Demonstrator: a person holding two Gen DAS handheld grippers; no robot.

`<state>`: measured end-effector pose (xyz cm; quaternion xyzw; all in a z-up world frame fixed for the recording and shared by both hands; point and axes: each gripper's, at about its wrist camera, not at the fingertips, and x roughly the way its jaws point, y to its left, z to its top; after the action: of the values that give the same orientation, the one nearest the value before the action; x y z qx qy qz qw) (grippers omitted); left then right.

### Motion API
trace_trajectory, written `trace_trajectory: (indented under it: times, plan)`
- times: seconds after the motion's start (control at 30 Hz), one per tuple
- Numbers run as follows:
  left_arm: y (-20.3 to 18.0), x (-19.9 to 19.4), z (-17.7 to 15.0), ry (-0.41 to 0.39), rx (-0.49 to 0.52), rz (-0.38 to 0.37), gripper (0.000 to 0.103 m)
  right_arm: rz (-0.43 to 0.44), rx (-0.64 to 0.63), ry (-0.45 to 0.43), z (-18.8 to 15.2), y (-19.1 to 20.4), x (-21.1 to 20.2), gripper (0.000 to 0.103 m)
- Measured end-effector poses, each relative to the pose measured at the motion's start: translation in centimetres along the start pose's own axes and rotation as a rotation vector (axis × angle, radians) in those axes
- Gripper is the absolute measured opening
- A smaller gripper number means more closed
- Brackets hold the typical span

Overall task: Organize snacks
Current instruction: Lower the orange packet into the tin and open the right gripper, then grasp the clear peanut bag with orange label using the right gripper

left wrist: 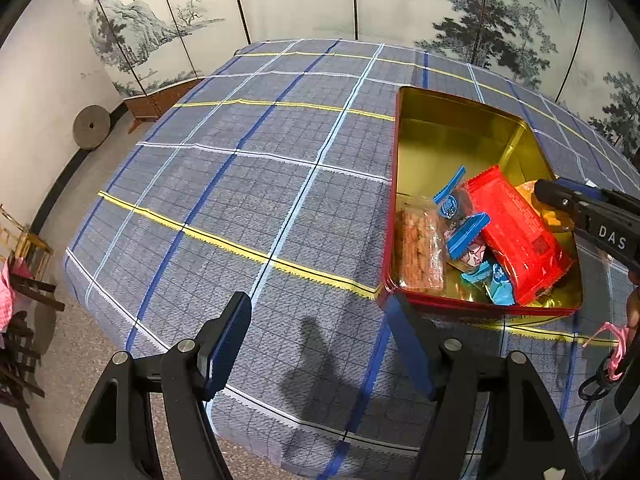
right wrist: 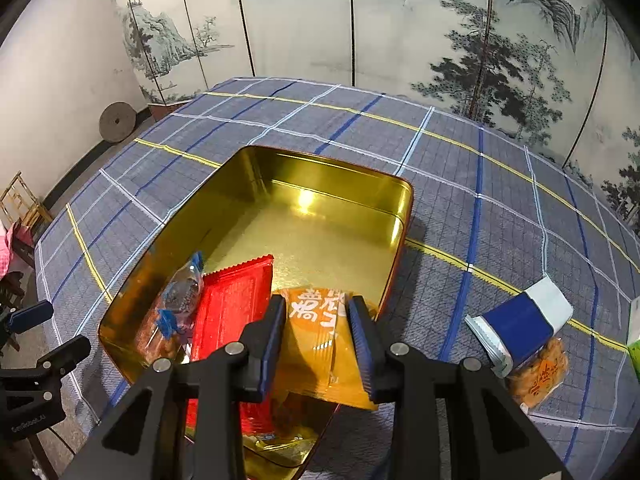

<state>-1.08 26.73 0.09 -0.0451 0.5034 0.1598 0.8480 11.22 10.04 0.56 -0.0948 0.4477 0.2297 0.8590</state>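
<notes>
Tin (right wrist: 400,216) holds red packet (right wrist: 232,304), orange packet (right wrist: 316,344).

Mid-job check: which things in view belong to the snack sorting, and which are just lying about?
Job:
gold tin
orange packet in right gripper
red packet
blue-white packet
left gripper, jaws open

Lying about:
folding screen
stone wheel

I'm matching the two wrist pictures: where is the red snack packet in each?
Left wrist: red snack packet at right, inside the gold tin.
Right wrist: red snack packet lower left of centre, beside the orange packet.
Shared landmark: the gold tin.
</notes>
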Motion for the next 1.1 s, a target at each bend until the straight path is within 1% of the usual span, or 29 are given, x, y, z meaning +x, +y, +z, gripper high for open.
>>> trace_trajectory:
  times: [0.13,0.2,0.27,0.47,0.57,0.67,0.73,0.8,0.9,0.97,1.1]
  plan:
    - [0.0,0.1,0.0,0.004,-0.002,-0.002,0.067,-0.003,0.001,-0.009,0.1,0.0,-0.2,0.034]
    - [0.0,0.1,0.0,0.003,-0.004,-0.002,0.067,-0.007,0.005,-0.014,0.1,0.0,-0.4,0.04]
    - [0.0,0.1,-0.1,0.001,-0.006,-0.005,0.067,-0.012,0.009,-0.016,0.1,0.0,-0.5,0.043]
    - [0.0,0.0,-0.1,-0.002,-0.007,-0.002,0.067,-0.021,0.045,-0.036,-0.3,-1.0,-1.8,0.043]
    - [-0.1,-0.1,0.0,-0.007,-0.009,-0.007,0.067,-0.053,0.067,-0.054,-0.6,-2.2,-2.8,0.044]
    - [-0.3,-0.4,0.0,-0.014,-0.008,-0.012,0.068,-0.106,0.105,-0.059,-1.2,-4.4,-3.6,0.044]
    - [-0.4,-0.5,0.1,-0.015,-0.009,-0.017,0.068,-0.127,0.149,-0.041,-1.7,-6.3,-3.8,0.044]
    - [-0.5,-0.6,0.0,-0.019,-0.008,-0.021,0.068,-0.168,0.199,-0.025,-2.3,-8.4,-3.9,0.044]
    - [-0.6,-0.7,0.0,-0.022,-0.005,-0.024,0.068,-0.243,0.285,0.014,-3.5,-12.0,-3.8,0.044]
    - [-0.6,-0.7,0.1,-0.022,-0.007,-0.027,0.068,-0.273,0.341,0.045,-4.1,-13.9,-3.5,0.044]
    - [-0.4,-0.6,0.0,-0.02,-0.014,-0.026,0.068,-0.298,0.456,0.103,-4.7,-17.0,-2.6,0.044]
